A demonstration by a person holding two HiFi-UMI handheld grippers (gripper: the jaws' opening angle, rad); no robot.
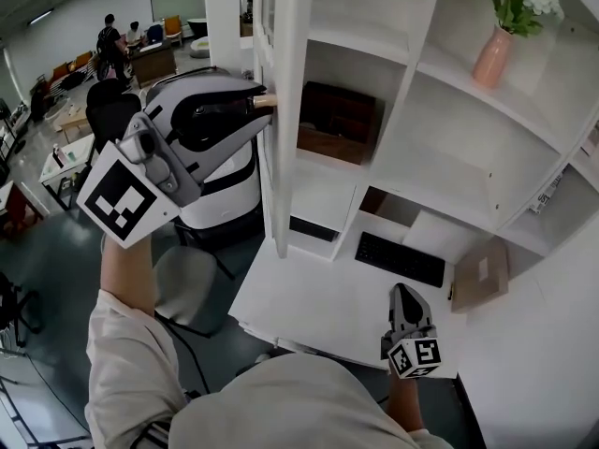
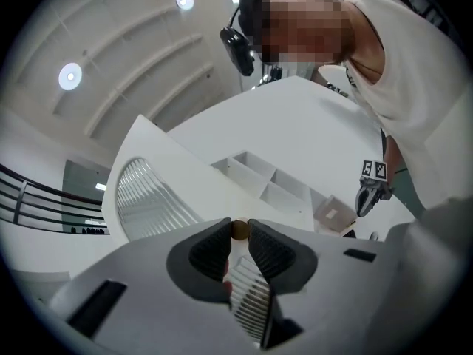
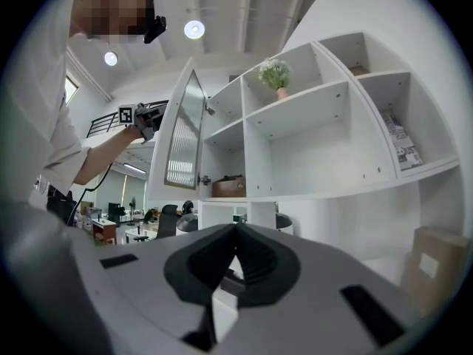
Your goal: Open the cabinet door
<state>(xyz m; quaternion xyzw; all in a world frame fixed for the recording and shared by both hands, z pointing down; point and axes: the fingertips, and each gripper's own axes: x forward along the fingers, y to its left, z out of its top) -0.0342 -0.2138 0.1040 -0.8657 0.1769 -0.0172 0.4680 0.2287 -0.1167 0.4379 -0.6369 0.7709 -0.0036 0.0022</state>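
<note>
The white cabinet door (image 1: pixel 283 138) with its ribbed glass panel (image 2: pixel 148 191) stands swung out from the shelf unit, edge-on in the head view. My left gripper (image 1: pixel 260 101) is level at the door's edge, jaws shut on the small round knob (image 2: pixel 239 229). In the right gripper view the door (image 3: pixel 185 132) hangs wide of the open shelves, with the left gripper (image 3: pixel 148 117) at its side. My right gripper (image 1: pixel 404 297) hovers low over the white desk (image 1: pixel 309 307), jaws shut with nothing between them.
A dark wooden box (image 1: pixel 337 122) sits on the shelf behind the door. A pink vase of flowers (image 1: pixel 493 54) stands higher up. A black keyboard (image 1: pixel 401 258) and a cardboard box (image 1: pixel 479 274) lie on the desk. An office chair (image 1: pixel 187 283) stands below left.
</note>
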